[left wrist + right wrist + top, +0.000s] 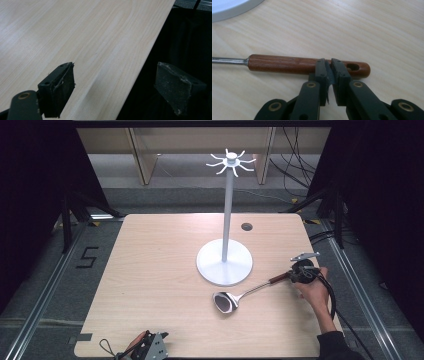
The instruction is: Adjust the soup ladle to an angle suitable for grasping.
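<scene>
My right gripper (329, 65), jaws nearly pressed together beside the ladle (226, 301) handle at centre frame, grips nothing; it could nudge the ladle. My left gripper (113, 87) is spread.

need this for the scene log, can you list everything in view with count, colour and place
table: one, light wood, centre of the high view, with a dark round hole near its far edge
hook stand: one, white, round base and tall pole topped with a ring of hooks, right of the table's centre
ladle: one, metal bowl and shaft with a reddish-brown wooden handle, lying flat in front of the stand's base
left gripper: one, black, jaws wide apart, at the table's near edge
right gripper: one, black, jaws drawn together at the ladle handle near its hanging hole
right hand: one, at the table's right edge, around the right gripper
</scene>
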{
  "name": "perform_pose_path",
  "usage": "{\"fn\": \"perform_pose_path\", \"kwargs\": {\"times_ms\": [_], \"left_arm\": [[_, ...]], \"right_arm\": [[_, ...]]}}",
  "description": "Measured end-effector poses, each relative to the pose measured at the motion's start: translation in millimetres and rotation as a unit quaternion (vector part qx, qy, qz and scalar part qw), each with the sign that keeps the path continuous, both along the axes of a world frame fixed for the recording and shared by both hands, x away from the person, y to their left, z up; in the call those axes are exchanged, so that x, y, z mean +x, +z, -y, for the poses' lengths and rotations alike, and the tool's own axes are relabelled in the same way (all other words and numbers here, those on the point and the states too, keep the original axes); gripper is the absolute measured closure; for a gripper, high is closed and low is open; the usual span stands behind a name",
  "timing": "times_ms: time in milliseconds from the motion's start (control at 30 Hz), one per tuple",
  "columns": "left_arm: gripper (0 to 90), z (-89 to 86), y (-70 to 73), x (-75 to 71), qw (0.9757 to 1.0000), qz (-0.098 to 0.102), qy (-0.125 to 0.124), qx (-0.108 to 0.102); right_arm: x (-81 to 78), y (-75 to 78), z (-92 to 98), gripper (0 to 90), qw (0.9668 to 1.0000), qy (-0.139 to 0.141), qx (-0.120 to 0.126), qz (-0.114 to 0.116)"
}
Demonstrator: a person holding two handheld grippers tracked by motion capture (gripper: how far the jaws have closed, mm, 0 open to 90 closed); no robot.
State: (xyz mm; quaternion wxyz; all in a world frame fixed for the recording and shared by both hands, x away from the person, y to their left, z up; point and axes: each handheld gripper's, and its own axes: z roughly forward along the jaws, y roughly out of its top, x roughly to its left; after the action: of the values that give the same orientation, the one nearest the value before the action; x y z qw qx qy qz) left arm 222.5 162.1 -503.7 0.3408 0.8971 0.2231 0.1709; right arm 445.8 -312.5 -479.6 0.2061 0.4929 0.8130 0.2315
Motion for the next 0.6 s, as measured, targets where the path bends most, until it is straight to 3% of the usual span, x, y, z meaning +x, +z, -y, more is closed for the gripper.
{"fn": "perform_pose_path", "kwargs": {"times_ms": [200,267,333,367,400,433,500,533,567,600], "left_arm": [[15.3,-0.1,0.1,-0.3,1.0,-0.001,-0.003,-0.004],[15.3,-0.5,0.2,-0.4,1.0,-0.003,-0.003,-0.003],[15.3,-0.6,0.4,-0.1,1.0,-0.003,-0.002,-0.002],[15.3,-0.6,0.4,0.0,1.0,-0.003,-0.003,-0.002],[15.3,-0.5,0.2,-0.2,1.0,-0.003,-0.004,-0.001],[15.3,-0.3,-0.5,0.0,1.0,-0.001,-0.003,-0.003],[15.3,-0.2,-0.4,-0.2,1.0,-0.003,-0.005,-0.005],[15.3,0.0,-0.4,-0.1,1.0,-0.003,-0.005,-0.003],[15.3,0.9,-1.4,0.1,0.9999,-0.009,-0.008,-0.009],[15.3,1.4,-1.6,-0.6,0.9998,-0.011,-0.009,-0.011]], "right_arm": [[20.3,0.4,-9.2,83.2,0.9999,0.0,-0.013,0.0],[29.9,4.2,-12.5,79.7,0.9998,-0.01,-0.013,-0.011],[32.9,6.2,-12.2,76.0,0.9996,-0.024,0.0,-0.016],[35.5,7.9,-11.1,68.3,0.9988,-0.037,0.017,-0.025],[38.4,9.2,-8.8,57.2,0.9967,-0.051,0.04,-0.048],[37.8,11.8,-10.6,53.4,0.9916,-0.083,0.068,-0.072],[38.1,15.3,-10.1,47.0,0.9855,-0.119,0.104,-0.062],[37.1,17.0,-10.2,43.8,0.9835,-0.13,0.11,-0.062],[37.0,14.5,-11.6,37.6,0.9802,-0.137,0.119,-0.08],[37.0,14.5,-11.6,37.6,0.9802,-0.137,0.119,-0.08]]}}
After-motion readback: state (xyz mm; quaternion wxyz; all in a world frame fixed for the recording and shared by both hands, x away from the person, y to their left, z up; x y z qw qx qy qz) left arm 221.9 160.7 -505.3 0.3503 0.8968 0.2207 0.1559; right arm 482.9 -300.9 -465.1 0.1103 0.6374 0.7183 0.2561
